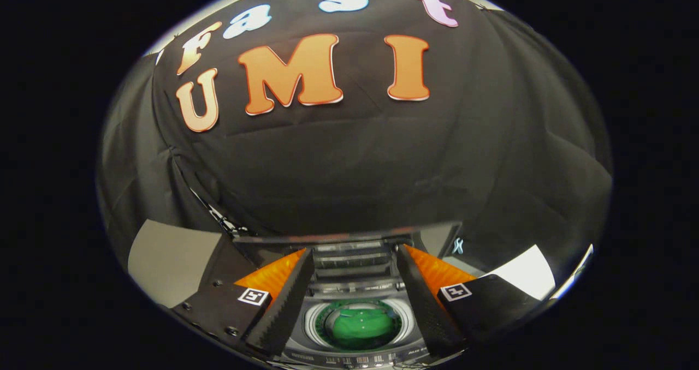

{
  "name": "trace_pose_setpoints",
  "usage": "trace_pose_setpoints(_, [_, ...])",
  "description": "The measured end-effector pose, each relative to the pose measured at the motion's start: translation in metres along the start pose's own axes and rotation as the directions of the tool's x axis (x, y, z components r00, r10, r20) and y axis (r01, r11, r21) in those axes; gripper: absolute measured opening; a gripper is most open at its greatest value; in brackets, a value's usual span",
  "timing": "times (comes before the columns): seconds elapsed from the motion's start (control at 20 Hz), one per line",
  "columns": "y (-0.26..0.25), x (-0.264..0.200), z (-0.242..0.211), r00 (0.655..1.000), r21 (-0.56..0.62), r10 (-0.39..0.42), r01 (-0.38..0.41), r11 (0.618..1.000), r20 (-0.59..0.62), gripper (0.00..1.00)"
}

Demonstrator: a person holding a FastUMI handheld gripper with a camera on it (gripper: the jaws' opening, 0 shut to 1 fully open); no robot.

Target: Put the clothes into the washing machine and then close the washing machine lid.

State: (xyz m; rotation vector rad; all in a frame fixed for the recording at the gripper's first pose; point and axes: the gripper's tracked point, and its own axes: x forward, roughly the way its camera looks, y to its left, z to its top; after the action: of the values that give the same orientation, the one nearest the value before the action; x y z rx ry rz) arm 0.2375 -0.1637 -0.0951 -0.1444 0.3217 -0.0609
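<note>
— Fingers (289, 299) of the claw (355, 282) sit nearest, one on each side. Status?

— Spread wide, nothing held between them. Each finger carries a small square marker near its base.

— Position relative to the washing machine (355, 353)?

— Claw hangs above it, looking down. Between the two fingers, directly below, is the round opening of the drum (315, 321).

— Location of the clothes (363, 323)?

— Green garment, lying inside the drum, at the bottom of the opening. It touches neither finger and sits well below them.

— Lid (352, 258)?

— Raised. It stands folded up at the far side of the opening, between the fingertips and just beyond them. The opening itself is uncovered.

— Control panel?

— A strip with small markings runs along the near edge of the machine top, below the drum. Too small to read.

— Surroundings?

— Black cloth wall (355, 157) rises behind the machine. A pale panel (166, 258) shows beside the left finger, and a white patch (524, 272) beside the right one.
</note>
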Motion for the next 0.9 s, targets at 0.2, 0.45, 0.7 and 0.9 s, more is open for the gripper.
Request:
trace_pose_setpoints(0.2, [0.004, 0.048, 0.014, 1.000, -0.052, -0.010, 0.010, 0.999, 0.002, 0.98])
trace_pose_setpoints(0.45, [0.004, 0.107, 0.010, 0.999, -0.063, -0.030, 0.028, 0.998, -0.037, 0.99])
trace_pose_setpoints(0.7, [0.007, 0.132, -0.009, 0.995, -0.091, -0.034, 0.025, 0.996, -0.096, 0.99])
trace_pose_setpoints(0.9, [0.006, 0.130, -0.015, 0.995, -0.054, -0.014, 0.009, 0.998, -0.096, 0.97])
